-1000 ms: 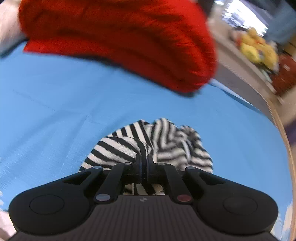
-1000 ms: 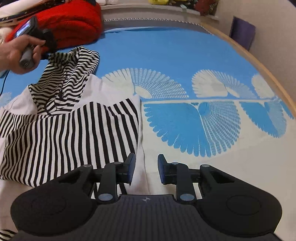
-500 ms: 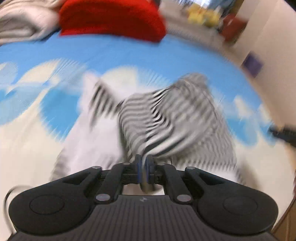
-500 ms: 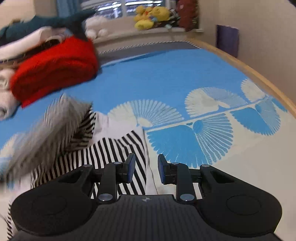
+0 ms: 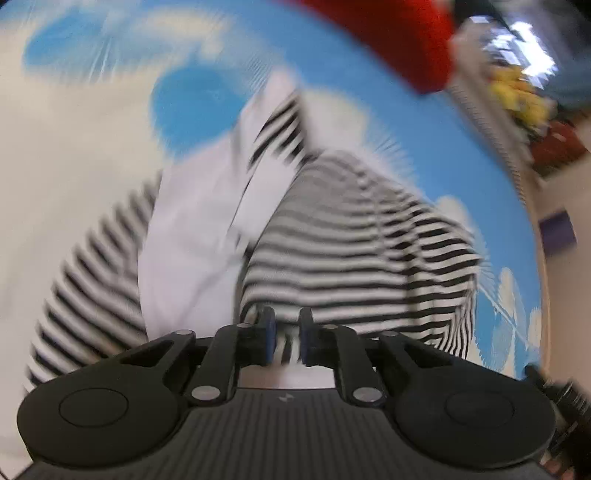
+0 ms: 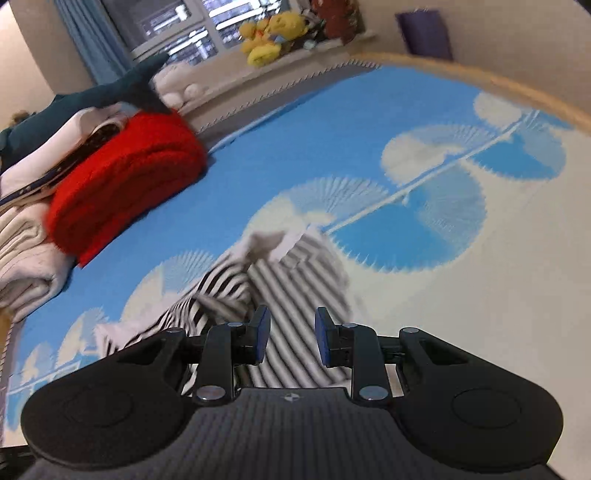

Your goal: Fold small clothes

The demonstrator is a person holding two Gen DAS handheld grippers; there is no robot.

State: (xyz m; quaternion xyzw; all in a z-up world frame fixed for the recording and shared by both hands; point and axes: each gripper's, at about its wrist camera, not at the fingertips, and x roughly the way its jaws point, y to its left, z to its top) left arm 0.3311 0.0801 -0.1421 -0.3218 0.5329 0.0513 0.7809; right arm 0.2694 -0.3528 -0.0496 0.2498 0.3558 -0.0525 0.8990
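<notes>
Blue bedding (image 6: 332, 122) with pale fan prints carries the work. Just beyond the left gripper (image 5: 284, 338), whose jaws have just been opening, striped cloth shows in the gap, apparently let go. The right gripper (image 6: 290, 338) hangs parted and empty over the striped garment (image 5: 362, 258). Best to smooth the fold flat before regrasping. Further off sit a red knit (image 6: 125, 181) and a windowsill with plush toys (image 6: 273, 35).
</notes>
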